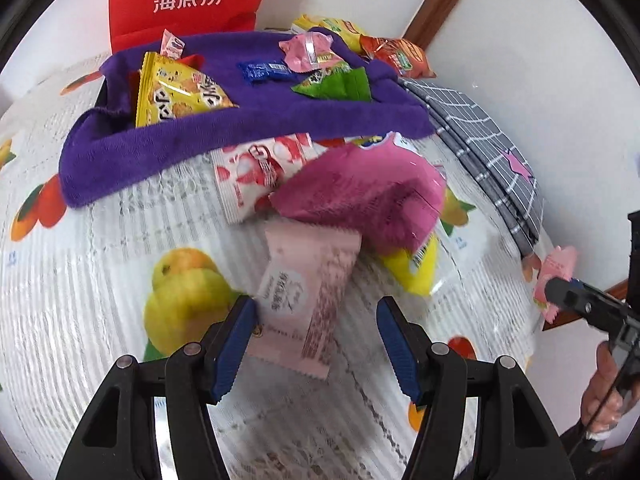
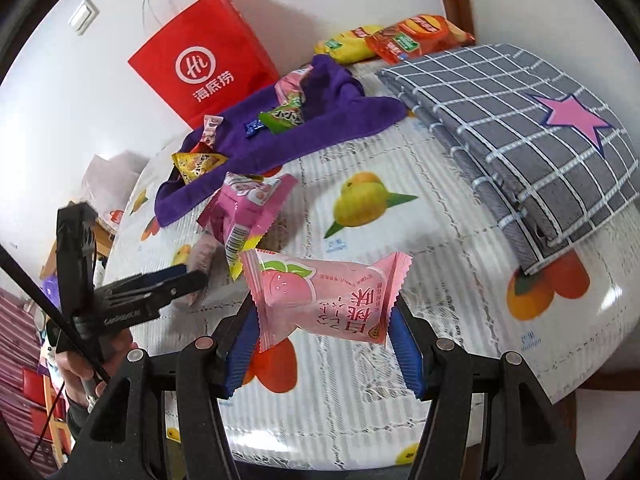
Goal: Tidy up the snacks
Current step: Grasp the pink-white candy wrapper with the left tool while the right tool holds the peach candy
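So the right gripper (image 2: 324, 320) has its blue pads clamped on a pale pink peach-print snack packet (image 2: 324, 292), holding it up off the table by its two sides. The left gripper (image 1: 316, 344) is hanging with its jaws apart over another light pink wrapper (image 1: 304, 300) that lies flat on the fruit-print tablecloth (image 1: 120, 280); the left pad looks like it's right at the wrapper's edge, but the pads aren't squeezing it as far as I can see. Just past that wrapper there's a little heap: a magenta bag (image 1: 368, 196) lying over a yellow packet (image 1: 416, 272), with a red and white packet (image 1: 260, 172) beside it. Further back a purple towel (image 1: 240, 120) is spread out with small snacks on it, including a yellow chip bag (image 1: 180, 92), a blue candy (image 1: 264, 72) and a green packet (image 1: 336, 84). A red paper bag (image 2: 204, 60) stands by the wall, and a folded grey checked cloth (image 2: 520, 120) sits on the right side of the table.
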Motion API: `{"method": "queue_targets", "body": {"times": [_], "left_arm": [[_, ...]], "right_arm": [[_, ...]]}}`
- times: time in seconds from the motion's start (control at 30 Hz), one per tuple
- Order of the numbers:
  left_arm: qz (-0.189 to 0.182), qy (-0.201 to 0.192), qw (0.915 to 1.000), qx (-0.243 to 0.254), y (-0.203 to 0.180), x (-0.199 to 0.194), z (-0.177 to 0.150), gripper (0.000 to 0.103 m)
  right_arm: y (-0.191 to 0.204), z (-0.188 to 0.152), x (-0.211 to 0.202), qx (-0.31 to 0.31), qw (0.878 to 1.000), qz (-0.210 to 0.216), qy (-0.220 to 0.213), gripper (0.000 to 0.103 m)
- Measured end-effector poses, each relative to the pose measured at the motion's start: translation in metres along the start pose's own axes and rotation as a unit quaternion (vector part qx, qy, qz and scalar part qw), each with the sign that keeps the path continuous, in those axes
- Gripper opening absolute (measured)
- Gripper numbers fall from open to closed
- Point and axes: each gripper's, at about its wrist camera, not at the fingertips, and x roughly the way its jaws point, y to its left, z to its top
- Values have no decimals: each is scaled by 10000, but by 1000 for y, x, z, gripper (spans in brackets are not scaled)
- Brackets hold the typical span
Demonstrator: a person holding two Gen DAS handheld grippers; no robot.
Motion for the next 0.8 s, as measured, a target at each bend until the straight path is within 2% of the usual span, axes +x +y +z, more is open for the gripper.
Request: {"method": "queue_targets", "body": {"times": [0.13,0.23,0.33,0.4,0.47,0.5,0.53,0.57,0.67,0.73,0.8], "left_arm": [[216,-135,9997,6,-4,-5,2,61],[562,-315,9979,107,-11,-7,11,61],[838,-141,9953,475,-21,6,16,61],[1164,41,9907,702,-28,19,12,61],[1403,-92,9864,856,-33,22,5,61],[1435,-168,9854,904,-36,21,1,57],[1371,-152,9859,948,-38,20,0,43],[1221,-112,9879,949,-39,19,-1,34],[1247,-95,9883,878,-39,14,1,29],[1255,-96,9885,842,-37,11,1,23],[1152,-118,9906,723,-34,6,2,19]], "right_arm": [[-5,-2,-1,54,10000,73,-33,61],[-5,-4,0,46,9999,119,8,61],[-5,-8,1,34,9999,128,38,61],[-7,-11,0,18,9999,116,54,61],[-10,-14,-1,10,10000,78,59,61],[-12,-15,-2,21,10000,65,61,61],[-13,-16,-2,46,9999,56,70,61],[-15,-16,-2,82,9999,55,88,61],[-15,-14,-3,123,9998,106,112,61],[-10,-11,-7,49,9999,102,57,61],[-5,-10,-11,-20,9999,104,7,61]]}}
